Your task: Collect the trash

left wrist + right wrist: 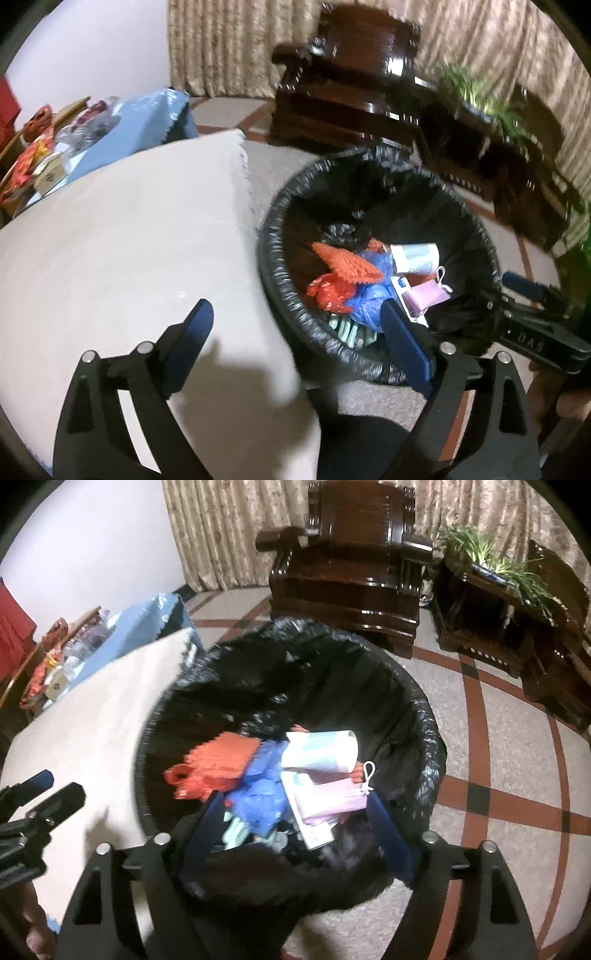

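Note:
A bin lined with a black bag (pixel 284 295) (pixel 424 720) stands on the floor beside a table under a beige cloth (pixel 129 240) (pixel 92 709). Inside lie an orange net (pixel 347 262) (pixel 225 753), a red bag (pixel 328 291), a blue bag (pixel 262 794), a white roll (pixel 321 753) and a pink mask (pixel 332 797). My left gripper (pixel 295 306) is open and empty, with one finger over the cloth and the other over the bin's rim. My right gripper (pixel 295 799) is open above the trash, and nothing is pressed between its pads. Each gripper shows at the edge of the other's view (pixel 511 301) (pixel 55 786).
A dark wooden armchair (pixel 351 565) and a side table with a green plant (pixel 498 602) stand behind the bin. Clutter in red and orange packaging (pixel 48 147) and a light blue bag (pixel 147 118) lie beyond the cloth at the left. The floor is tiled with red stripes (pixel 498 757).

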Motion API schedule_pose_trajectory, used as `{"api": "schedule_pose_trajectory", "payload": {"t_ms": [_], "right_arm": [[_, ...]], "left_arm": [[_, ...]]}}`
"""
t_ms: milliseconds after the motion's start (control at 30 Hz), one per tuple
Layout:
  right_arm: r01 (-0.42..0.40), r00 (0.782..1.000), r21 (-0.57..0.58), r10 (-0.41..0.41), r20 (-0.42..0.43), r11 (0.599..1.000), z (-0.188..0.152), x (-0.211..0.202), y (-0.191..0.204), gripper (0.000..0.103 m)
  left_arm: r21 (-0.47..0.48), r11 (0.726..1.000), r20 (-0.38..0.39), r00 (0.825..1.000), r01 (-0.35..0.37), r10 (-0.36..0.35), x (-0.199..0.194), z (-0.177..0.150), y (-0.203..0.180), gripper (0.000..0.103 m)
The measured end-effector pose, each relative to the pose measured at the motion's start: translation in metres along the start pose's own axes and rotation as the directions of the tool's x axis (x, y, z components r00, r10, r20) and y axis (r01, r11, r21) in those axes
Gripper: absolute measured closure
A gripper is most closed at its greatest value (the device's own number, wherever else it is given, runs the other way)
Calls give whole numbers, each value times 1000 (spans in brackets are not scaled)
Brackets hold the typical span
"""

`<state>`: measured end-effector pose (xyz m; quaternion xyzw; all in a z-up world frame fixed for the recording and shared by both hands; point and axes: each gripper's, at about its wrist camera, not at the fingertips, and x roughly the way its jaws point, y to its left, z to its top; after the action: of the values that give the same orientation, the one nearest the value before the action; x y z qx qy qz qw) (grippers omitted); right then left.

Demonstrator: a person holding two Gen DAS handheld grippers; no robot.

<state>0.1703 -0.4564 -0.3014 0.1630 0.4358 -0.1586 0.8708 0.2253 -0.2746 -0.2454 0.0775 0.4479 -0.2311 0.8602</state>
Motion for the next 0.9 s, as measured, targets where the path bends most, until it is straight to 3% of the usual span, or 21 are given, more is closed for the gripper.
{"api": "schedule_pose_trajectory", "payload": {"t_ms": [133,200,333,433,533,633,800,900], "right_arm": [[-1,995,4,0,103,1000,-6,-49,21,7],[5,987,-4,-4,160,1000,-8,-77,36,6],[18,971,-3,-17,238,1000,-10,-122,66,6],[38,963,-11,-34,266,999,-12,-145,86,6],[48,964,-38,-36,264,998,-16,-166,113,6],[-2,960,-84,25,278,996,-23,-186,137,6],[-17,915,-172,84,394,985,-37,-237,177,6],[-58,886,-208,147,439,976,-44,-265,191,6]], "left_arm": [[-9,999,93,995,-39,40,-48,-7,17,8],[-20,996,137,987,-86,88,-74,-10,26,7],[-61,985,232,957,-164,174,-137,-20,43,6],[-100,968,273,929,-230,249,-179,-29,57,6],[-156,953,287,912,-258,294,-214,-40,76,6],[-212,937,297,896,-276,331,-250,-52,98,6],[-316,888,313,846,-335,431,-308,-73,132,6],[-389,847,332,803,-362,496,-348,-89,152,6]]}}
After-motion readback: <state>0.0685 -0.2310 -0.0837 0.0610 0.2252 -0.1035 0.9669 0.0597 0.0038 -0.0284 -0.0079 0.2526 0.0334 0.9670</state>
